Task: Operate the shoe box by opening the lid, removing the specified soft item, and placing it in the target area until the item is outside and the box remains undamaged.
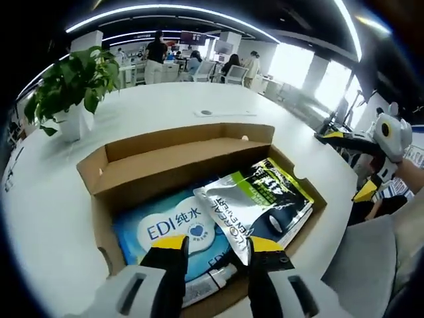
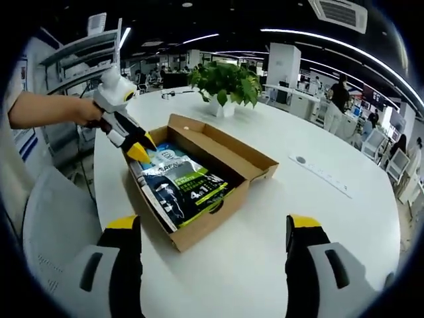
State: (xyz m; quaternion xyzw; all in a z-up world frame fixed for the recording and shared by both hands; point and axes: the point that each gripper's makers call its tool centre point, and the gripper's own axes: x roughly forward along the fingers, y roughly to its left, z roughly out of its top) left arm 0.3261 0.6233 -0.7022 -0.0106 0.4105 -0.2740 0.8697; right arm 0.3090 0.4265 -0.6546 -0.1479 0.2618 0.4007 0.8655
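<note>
A brown cardboard shoe box (image 1: 99,173) (image 2: 212,224) stands open on a white round table, its lid folded back. Inside lie a blue "EDI" soft pack (image 1: 165,228) and, on top of it, a silver, green and black pouch (image 1: 265,199) (image 2: 185,185). My left gripper (image 1: 217,245) (image 2: 140,152) reaches into the box's near end, its yellow-tipped jaws partly apart with the pouch's silver corner between them. My right gripper (image 2: 213,222) (image 1: 350,165) hovers wide open a little short of the box, holding nothing.
A leafy plant in a white pot (image 1: 73,86) (image 2: 225,83) stands on the table beyond the box. A grey chair (image 1: 371,258) (image 2: 53,218) sits at the table's edge. A small disc and a flat strip (image 2: 318,173) lie on the table. People work at desks far behind.
</note>
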